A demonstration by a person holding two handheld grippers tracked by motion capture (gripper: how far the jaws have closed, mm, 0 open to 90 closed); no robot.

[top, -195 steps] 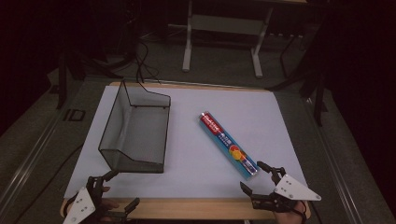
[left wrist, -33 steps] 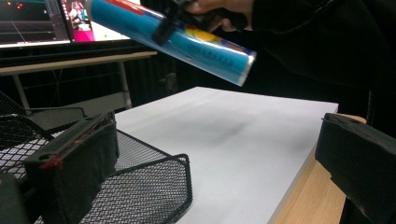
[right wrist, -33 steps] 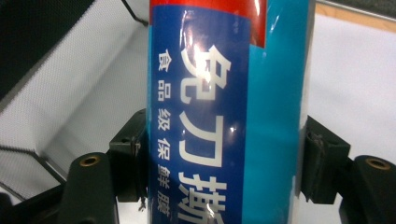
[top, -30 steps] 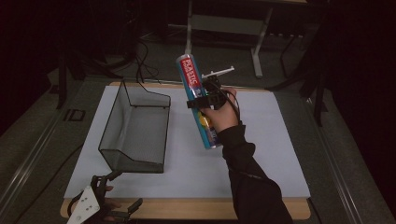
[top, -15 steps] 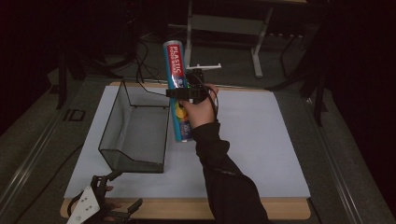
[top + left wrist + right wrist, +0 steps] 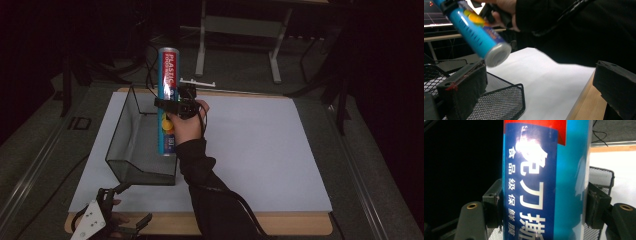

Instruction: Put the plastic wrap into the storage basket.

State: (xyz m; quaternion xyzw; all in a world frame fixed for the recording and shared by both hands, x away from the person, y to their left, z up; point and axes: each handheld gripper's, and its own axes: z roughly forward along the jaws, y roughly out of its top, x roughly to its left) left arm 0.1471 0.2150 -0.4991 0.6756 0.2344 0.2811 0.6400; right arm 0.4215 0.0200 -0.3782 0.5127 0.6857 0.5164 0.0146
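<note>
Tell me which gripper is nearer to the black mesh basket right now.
Right. The right gripper holds the blue tube upright just over the mesh basket, at its right wall. The left gripper rests open at the table's near edge, short of the basket's front corner.

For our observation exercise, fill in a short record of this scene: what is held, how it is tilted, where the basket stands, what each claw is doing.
Held thing: blue tube, clamped in the right claw
Tilt: about upright
Place of tube: above the right edge of the wire basket, not yet in it
Basket: on the white sheet, left part of the table
Left claw: open, holding nothing, at the near table edge
</note>
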